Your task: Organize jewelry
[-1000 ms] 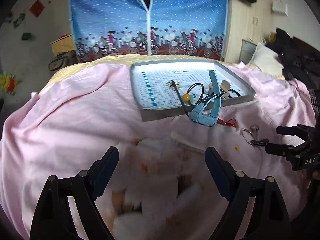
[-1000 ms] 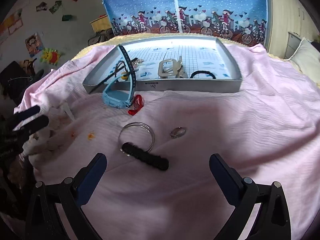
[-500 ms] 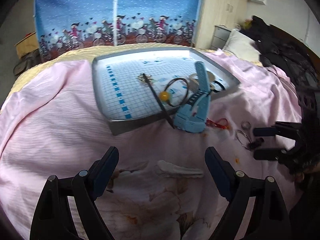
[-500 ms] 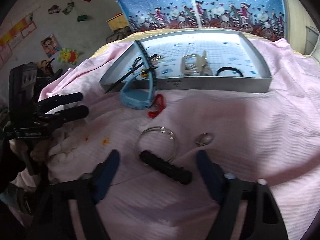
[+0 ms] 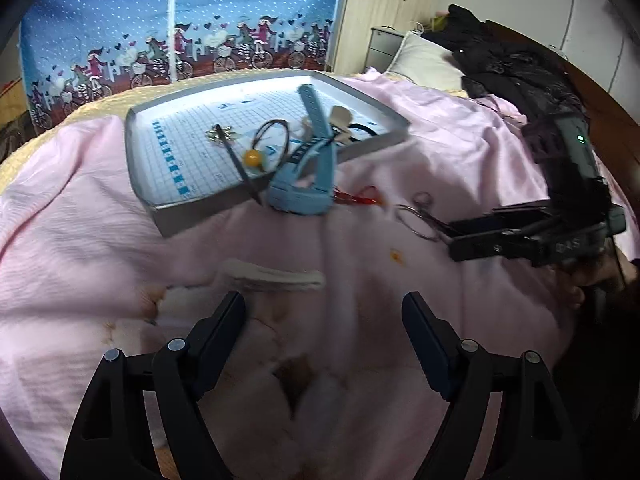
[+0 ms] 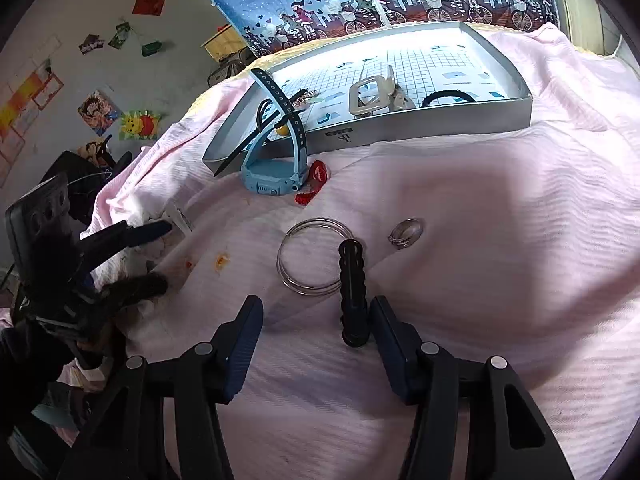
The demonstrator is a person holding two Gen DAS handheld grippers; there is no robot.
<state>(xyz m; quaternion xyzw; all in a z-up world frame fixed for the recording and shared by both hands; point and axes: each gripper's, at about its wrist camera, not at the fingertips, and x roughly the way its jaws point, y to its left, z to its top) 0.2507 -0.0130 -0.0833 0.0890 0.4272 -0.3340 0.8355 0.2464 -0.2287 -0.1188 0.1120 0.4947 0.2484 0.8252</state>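
Your right gripper (image 6: pixel 316 320), jaws spread, straddles the ribbed black cylindrical bead bar (image 6: pixel 352 292); your left gripper (image 5: pixel 324 320) hangs released at nine o'clock.

Pink bedsheet (image 5: pixel 80 216) w/ stains near side; blue bicycle-print curtain (image 5: pixel 120 20) far; pillow (image 5: pixel 424 60) & dark clothes (image 5: pixel 520 68) far right; posters (image 6: pixel 98 110) on left wall.

You have a matt, finely ribbed pink cloth (image 6: pixel 500 208) under everything. The wire bangle (image 6: pixel 310 256) and ring (image 6: pixel 405 233) look like shiny metal; the blue watch (image 6: pixel 276 176) looks like smooth plastic.
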